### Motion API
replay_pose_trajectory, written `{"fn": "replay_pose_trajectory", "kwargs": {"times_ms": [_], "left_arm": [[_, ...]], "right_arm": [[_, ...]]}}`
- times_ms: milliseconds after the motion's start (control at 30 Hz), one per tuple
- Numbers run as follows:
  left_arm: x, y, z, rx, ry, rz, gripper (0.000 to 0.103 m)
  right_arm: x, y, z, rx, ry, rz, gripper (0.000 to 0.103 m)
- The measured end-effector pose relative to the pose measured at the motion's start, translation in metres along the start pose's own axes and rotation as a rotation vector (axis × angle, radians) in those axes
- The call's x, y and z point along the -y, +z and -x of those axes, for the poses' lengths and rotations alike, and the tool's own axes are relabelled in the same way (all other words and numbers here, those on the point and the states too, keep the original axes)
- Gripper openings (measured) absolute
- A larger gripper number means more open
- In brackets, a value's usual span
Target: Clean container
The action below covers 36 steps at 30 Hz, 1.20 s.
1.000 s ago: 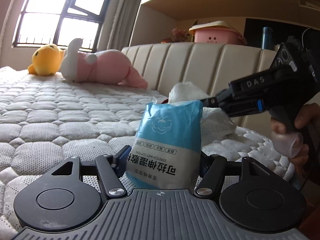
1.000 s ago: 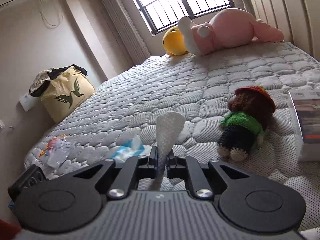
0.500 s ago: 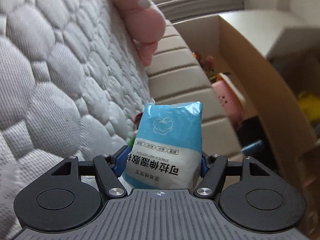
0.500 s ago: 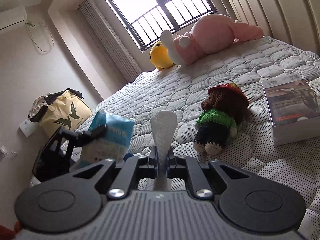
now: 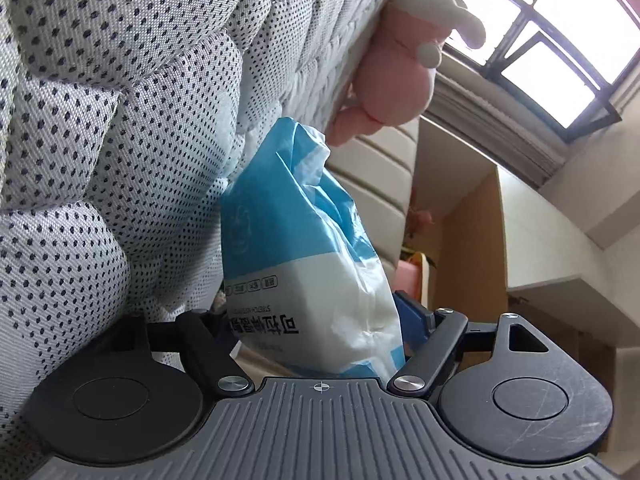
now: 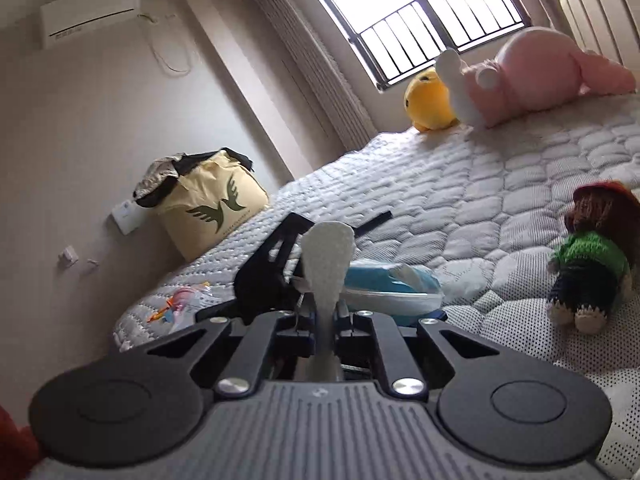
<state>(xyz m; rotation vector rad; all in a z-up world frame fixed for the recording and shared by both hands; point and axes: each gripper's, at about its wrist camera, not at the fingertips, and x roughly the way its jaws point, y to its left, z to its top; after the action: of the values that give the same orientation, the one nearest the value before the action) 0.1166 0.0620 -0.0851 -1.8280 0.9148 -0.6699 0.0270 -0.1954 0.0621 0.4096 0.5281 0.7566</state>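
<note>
In the left wrist view, a blue and white wet-wipe pack [image 5: 312, 264] sits between the fingers of my left gripper [image 5: 316, 320], which is shut on its lower half. The view is rolled sideways, and the pack's side lies against the quilted mattress [image 5: 100, 128]. In the right wrist view, my right gripper [image 6: 326, 316] is shut on a white wipe sheet [image 6: 328, 260] that stands up between the pads. Just beyond it, the pack [image 6: 392, 288] lies low on the mattress [image 6: 500, 200], and the black left gripper [image 6: 268, 268] is at the pack's left end.
A pink plush [image 6: 528, 76] and a yellow plush [image 6: 428, 98] lie by the window. A crocheted doll [image 6: 588, 256] lies on the mattress to the right. A yellow bag [image 6: 212, 204] stands past the bed's far edge. Small colourful wrappers [image 6: 180, 304] lie near that edge.
My left gripper has rolled over and brought the pack down onto the mattress. My right gripper, still holding the wipe, has turned left, so the book is out of view.
</note>
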Motion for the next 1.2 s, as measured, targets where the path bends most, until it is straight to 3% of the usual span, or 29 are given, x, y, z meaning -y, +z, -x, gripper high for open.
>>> {"fn": "replay_pose_trajectory", "kwargs": {"times_ms": [100, 367, 533, 600, 867, 967, 1000, 1033, 1100, 1200], "left_arm": [[0.000, 0.001, -0.001, -0.004, -0.004, 0.002, 0.082], [0.003, 0.002, 0.003, -0.014, -0.015, 0.000, 0.083], [0.016, 0.004, 0.005, -0.047, 0.019, -0.057, 0.093], [0.033, 0.005, 0.003, -0.058, 0.085, -0.144, 0.095], [0.097, -0.025, -0.008, -0.144, 0.393, -0.607, 0.100], [0.110, -0.039, -0.001, -0.163, 0.455, -0.740, 0.100], [0.114, -0.043, 0.004, -0.162, 0.454, -0.773, 0.100], [0.117, -0.047, 0.010, -0.156, 0.449, -0.804, 0.101], [0.126, -0.058, 0.025, -0.107, 0.471, -0.892, 0.101], [0.141, -0.087, 0.042, 0.010, 0.609, -1.152, 0.101]], "right_arm": [[0.015, -0.005, -0.009, -0.017, -0.071, -0.033, 0.010], [0.045, -0.010, 0.024, 0.027, -0.231, -0.060, 0.010], [0.061, -0.013, 0.041, 0.062, -0.374, -0.045, 0.010], [0.068, -0.012, 0.045, 0.075, -0.419, -0.049, 0.010], [0.081, -0.019, 0.046, 0.076, -0.437, -0.055, 0.016], [0.084, -0.024, 0.046, 0.081, -0.435, -0.072, 0.017], [0.085, -0.025, 0.046, 0.081, -0.434, -0.079, 0.022], [0.087, -0.026, 0.046, 0.081, -0.434, -0.085, 0.031], [0.090, -0.028, 0.047, 0.081, -0.432, -0.098, 0.034], [0.096, -0.031, 0.049, 0.091, -0.413, -0.129, 0.034]]}}
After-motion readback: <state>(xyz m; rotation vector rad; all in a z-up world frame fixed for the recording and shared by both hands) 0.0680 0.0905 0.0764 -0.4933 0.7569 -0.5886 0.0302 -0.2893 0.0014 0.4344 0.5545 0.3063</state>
